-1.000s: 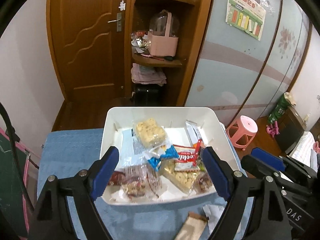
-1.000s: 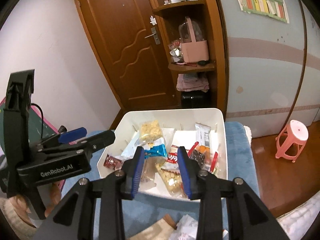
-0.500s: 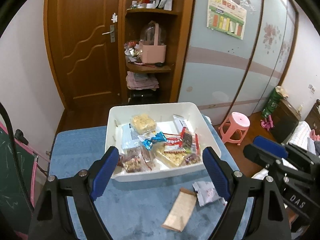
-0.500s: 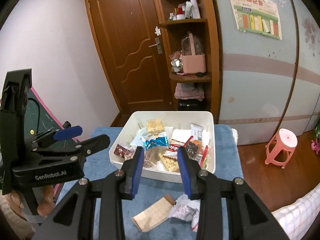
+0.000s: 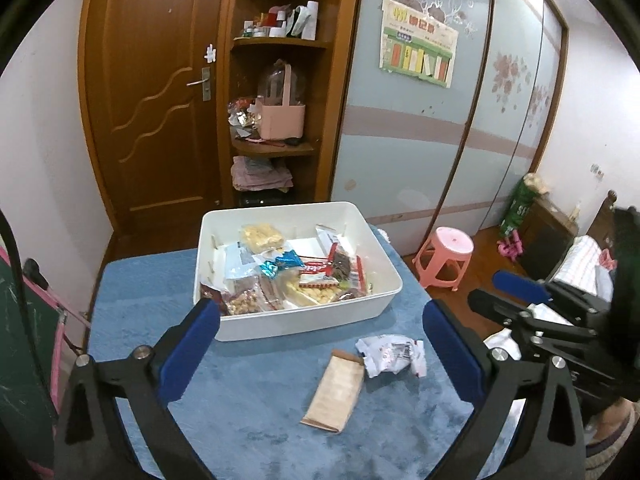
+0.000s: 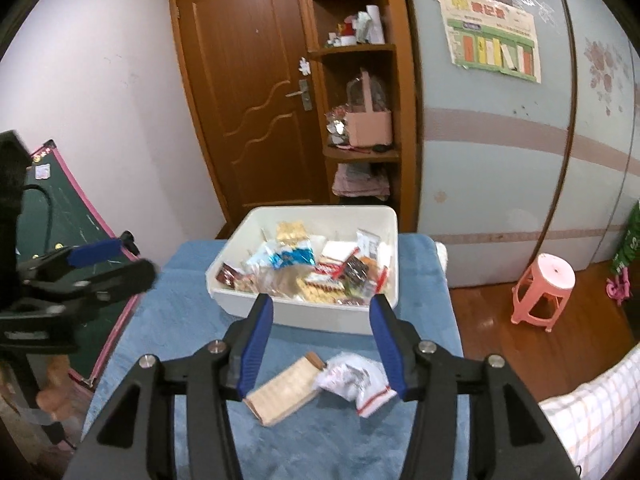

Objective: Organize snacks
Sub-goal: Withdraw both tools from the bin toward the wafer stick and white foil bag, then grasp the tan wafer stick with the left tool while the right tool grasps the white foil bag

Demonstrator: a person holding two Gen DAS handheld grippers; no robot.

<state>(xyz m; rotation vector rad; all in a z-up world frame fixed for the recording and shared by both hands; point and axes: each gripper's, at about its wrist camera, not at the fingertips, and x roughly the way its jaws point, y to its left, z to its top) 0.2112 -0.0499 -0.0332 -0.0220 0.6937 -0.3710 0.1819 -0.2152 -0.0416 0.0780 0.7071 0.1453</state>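
Nearest the lens, the left gripper (image 5: 320,344) holds its blue fingers spread wide with nothing between them; the right gripper (image 6: 322,342) is likewise parted and empty. Just beyond, on the blue cloth (image 5: 256,412), lie a tan flat packet (image 5: 335,390) and a crumpled white wrapper (image 5: 390,354), touching at one corner. Farther on, the white bin (image 5: 304,322) holds piled snack packets (image 5: 292,276), overlapping so individual ones are hard to separate. Behind stand a brown door (image 5: 160,100) and a pink stool (image 5: 444,258).
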